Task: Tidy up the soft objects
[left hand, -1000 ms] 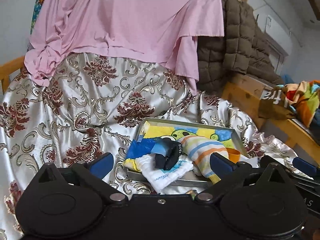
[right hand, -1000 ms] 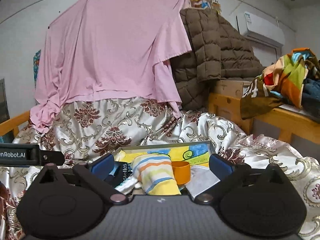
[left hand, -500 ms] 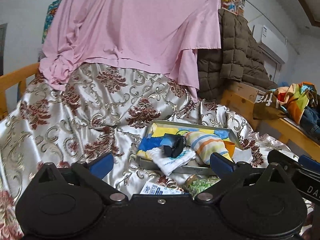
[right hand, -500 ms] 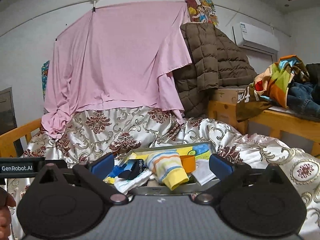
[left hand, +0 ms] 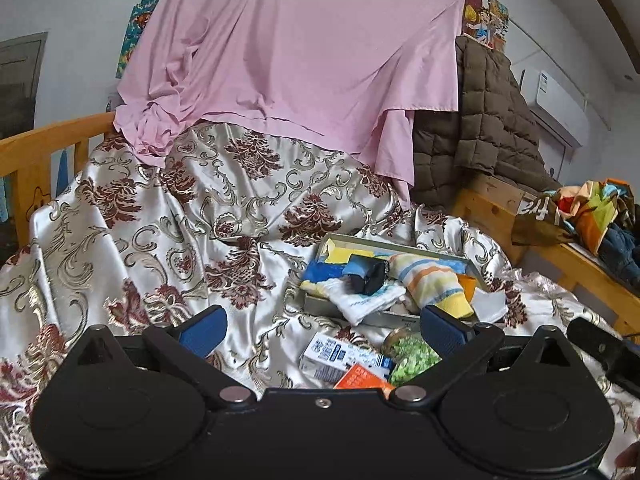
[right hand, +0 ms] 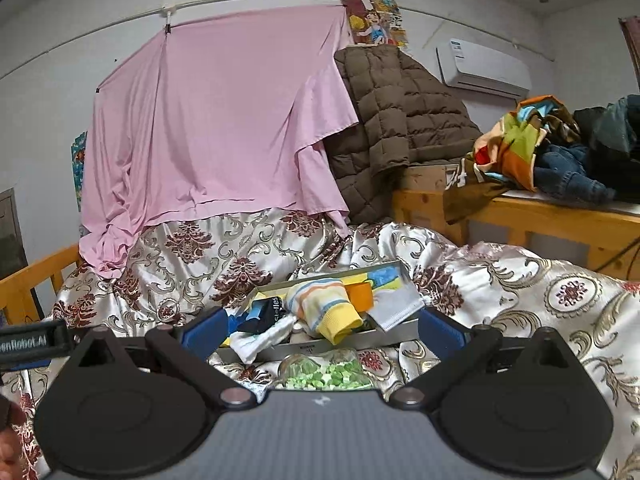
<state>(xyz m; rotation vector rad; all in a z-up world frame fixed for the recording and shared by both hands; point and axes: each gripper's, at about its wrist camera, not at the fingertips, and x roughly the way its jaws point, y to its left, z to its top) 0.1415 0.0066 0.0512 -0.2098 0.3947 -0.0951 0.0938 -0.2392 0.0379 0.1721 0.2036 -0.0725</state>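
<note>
At nine o'clock in the left wrist view, a wooden bed rail (left hand: 48,140) is edging a bed draped in a silvery floral satin cover (left hand: 160,220). A pink sheet (left hand: 296,52) is hanging from a line at twelve o'clock, its lower edge spilling onto the satin. The left tongs (left hand: 320,326) are hovering spread wide above the cover, pinching nothing. Between their blue fingers (left hand: 203,330), toward six o'clock, a small white carton (left hand: 340,358) is lying beside a jar of green bits (left hand: 412,356), with an orange packet (left hand: 358,378) touching both.

Just beyond them, at about three o'clock from centre, a shallow grey tray (left hand: 332,308) is sitting on the satin and holding the soft things: a white cloth (left hand: 360,304) drooping over the near rim, a dark rolled sock (left hand: 370,276) on top of it, and a striped sock with a yellow cuff (left hand: 432,284) leaning toward an orange cup (left hand: 468,284). A pale folded cloth (left hand: 490,304) is overhanging the tray's right end.

In the right wrist view, the right tongs (right hand: 320,330) are likewise standing spread and empty, framing the same tray (right hand: 360,340) from its near side. A brown quilted jacket (right hand: 392,120) is hanging at one o'clock, an air conditioner (right hand: 484,66) is sitting on the wall at two o'clock, and a heap of colourful clothes (right hand: 532,148) is lying on a wooden shelf at three o'clock.
</note>
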